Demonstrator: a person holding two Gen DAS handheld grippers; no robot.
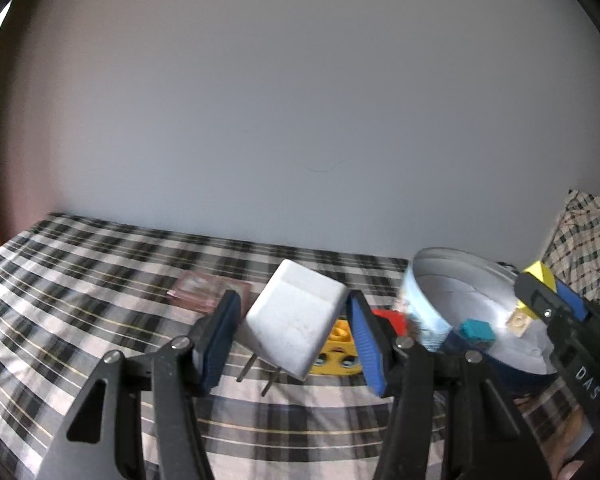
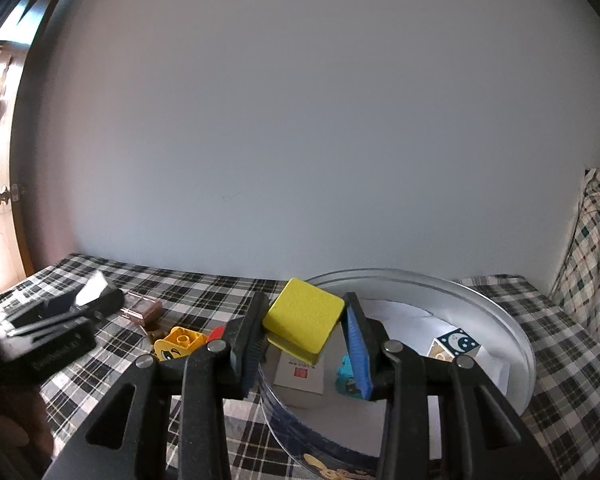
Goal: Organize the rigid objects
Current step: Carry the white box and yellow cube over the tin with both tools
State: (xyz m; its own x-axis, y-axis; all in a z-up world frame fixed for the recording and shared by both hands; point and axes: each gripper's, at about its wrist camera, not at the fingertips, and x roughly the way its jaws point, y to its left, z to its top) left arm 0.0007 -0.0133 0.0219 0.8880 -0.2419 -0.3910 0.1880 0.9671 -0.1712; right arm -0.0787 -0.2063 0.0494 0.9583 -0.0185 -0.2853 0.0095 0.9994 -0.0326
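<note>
My left gripper (image 1: 294,332) is shut on a white plug-in charger (image 1: 296,320), held tilted above the checked cloth with its two metal prongs pointing down. My right gripper (image 2: 306,334) is shut on a yellow block (image 2: 304,316) and holds it over the near rim of a round tin (image 2: 516,340). The tin (image 1: 424,312) has a white lining and holds a teal piece (image 2: 346,376), a moon-printed cube (image 2: 458,342) and a small card (image 2: 300,372). In the left wrist view the right gripper (image 1: 552,292) reaches over the tin with the yellow block (image 1: 540,274).
On the checked cloth (image 1: 80,280) lie a pinkish clear case (image 1: 204,292), a yellow toy brick (image 2: 178,342) and a red piece (image 1: 392,318). A plain wall closes the back. Plaid fabric (image 2: 596,248) rises at the right. A door stands at the far left.
</note>
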